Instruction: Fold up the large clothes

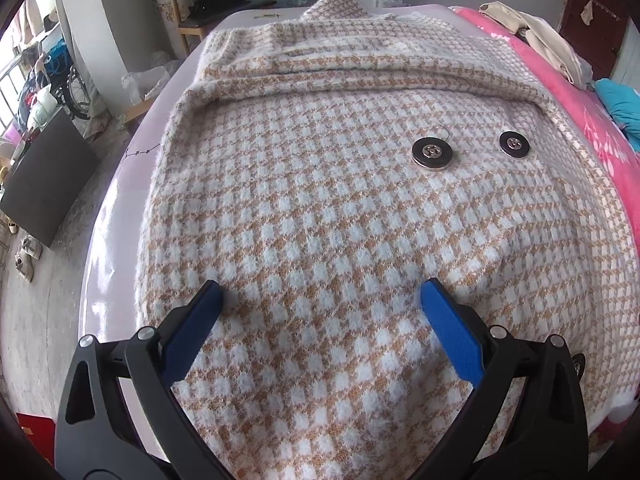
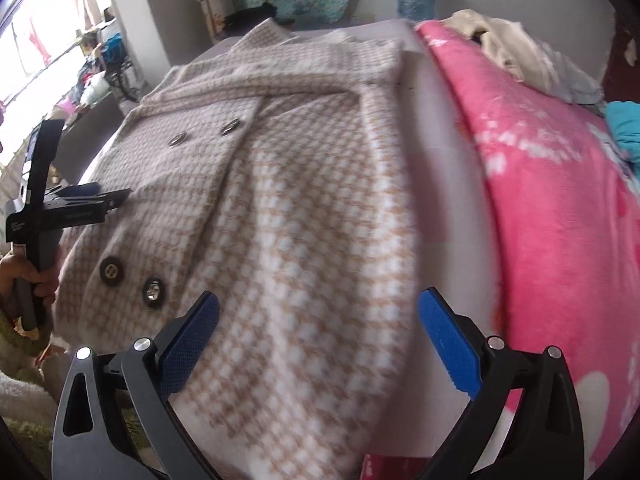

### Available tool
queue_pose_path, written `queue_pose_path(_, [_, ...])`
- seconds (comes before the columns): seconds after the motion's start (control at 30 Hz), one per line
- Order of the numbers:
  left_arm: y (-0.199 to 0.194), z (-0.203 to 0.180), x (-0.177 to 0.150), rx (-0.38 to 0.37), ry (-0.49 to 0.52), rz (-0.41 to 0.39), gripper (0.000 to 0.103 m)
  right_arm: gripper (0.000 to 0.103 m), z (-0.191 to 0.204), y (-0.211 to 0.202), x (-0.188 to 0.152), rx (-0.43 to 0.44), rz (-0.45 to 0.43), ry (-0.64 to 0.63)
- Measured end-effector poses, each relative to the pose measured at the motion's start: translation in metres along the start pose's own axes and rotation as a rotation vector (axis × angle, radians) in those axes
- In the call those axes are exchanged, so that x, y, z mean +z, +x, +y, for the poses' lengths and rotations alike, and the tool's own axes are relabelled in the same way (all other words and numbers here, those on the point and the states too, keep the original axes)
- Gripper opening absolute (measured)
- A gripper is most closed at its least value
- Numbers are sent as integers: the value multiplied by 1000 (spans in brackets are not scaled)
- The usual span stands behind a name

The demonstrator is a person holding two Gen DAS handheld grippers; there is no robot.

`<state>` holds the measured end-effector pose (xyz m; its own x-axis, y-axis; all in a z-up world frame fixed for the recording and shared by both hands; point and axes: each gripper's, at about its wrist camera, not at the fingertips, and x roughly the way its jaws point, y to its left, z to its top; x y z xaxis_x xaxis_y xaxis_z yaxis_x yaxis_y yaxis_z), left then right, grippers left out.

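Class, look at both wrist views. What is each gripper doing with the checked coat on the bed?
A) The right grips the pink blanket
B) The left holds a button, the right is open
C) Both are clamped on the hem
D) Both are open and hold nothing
D: the left gripper and right gripper both have their blue fingers spread wide over the checked coat, with no cloth pinched between them.
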<state>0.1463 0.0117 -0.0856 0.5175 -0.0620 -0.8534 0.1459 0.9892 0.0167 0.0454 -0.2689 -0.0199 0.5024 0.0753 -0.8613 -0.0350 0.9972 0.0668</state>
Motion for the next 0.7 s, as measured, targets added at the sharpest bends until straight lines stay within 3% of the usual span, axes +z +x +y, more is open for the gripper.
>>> queue_pose_path(0.2, [-1,0,-1,-8,4,-5,97,97,-15,4,41,-75,-89,13])
queue_pose_path(0.33, [-2,0,-1,-14,14,-9,97,95,-24,39,101,-115,-122,-3])
queue_pose_path(0.5, [-1,0,-1,-19,13,-19,96,87,-31,103,163,-239,-63,-38])
queue_pose_path(0.57, [-2,0,-2,-18,14,-27,97,82,-32,124,173,-262,-22,-57])
queue_pose_path(0.63, [-2,0,-2,-18,15,-30,97,70,-34,136,178,-290,0,-68])
queue_pose_path(0.7, [-2,0,-3,-21,17,-29,97,70,-44,133,180,-261,-11,-25])
